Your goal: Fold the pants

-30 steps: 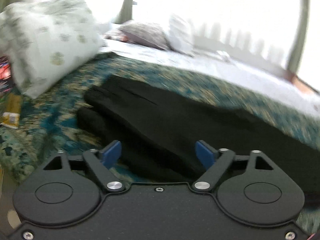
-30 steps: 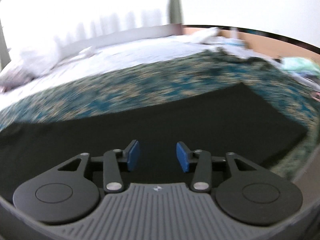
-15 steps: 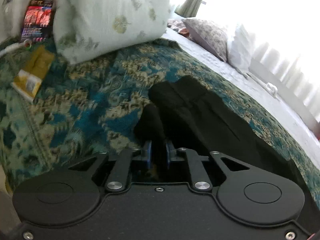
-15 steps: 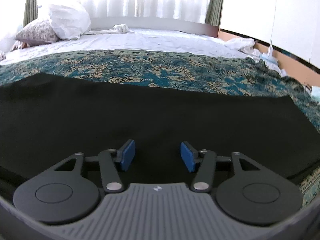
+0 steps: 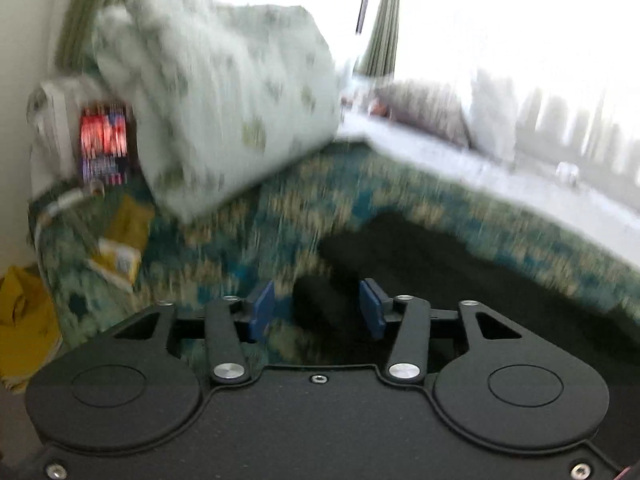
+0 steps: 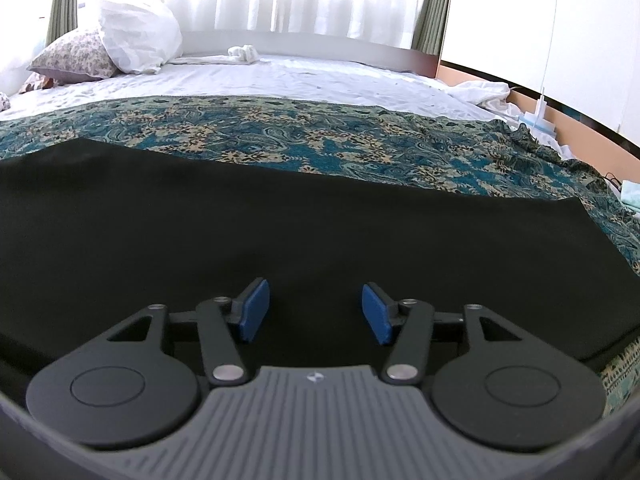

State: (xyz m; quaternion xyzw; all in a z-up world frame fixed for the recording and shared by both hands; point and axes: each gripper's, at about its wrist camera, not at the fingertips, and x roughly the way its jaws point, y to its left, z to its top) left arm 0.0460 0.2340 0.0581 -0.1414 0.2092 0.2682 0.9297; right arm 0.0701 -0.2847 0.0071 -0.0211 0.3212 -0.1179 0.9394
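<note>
Black pants (image 6: 280, 224) lie flat across the teal patterned bedspread (image 6: 320, 136). In the blurred left wrist view their waist end (image 5: 420, 264) lies ahead and to the right. My left gripper (image 5: 317, 310) is open, its blue pads apart around a black corner of the pants, holding nothing. My right gripper (image 6: 312, 312) is open just above the middle of the pants, empty. The hem end (image 6: 592, 260) lies to its right.
A large leaf-print pillow (image 5: 224, 120) sits ahead left of my left gripper, with a red packet (image 5: 102, 140) and yellow packets (image 5: 120, 248) beside it. White pillows (image 6: 136, 40) and a white sheet (image 6: 280, 80) lie beyond the bedspread. The bed edge is close at the right.
My left gripper was shut on the waist corner half a second ago; it has now opened and let go, the view swinging up. My right gripper stayed open and hardly moved.
</note>
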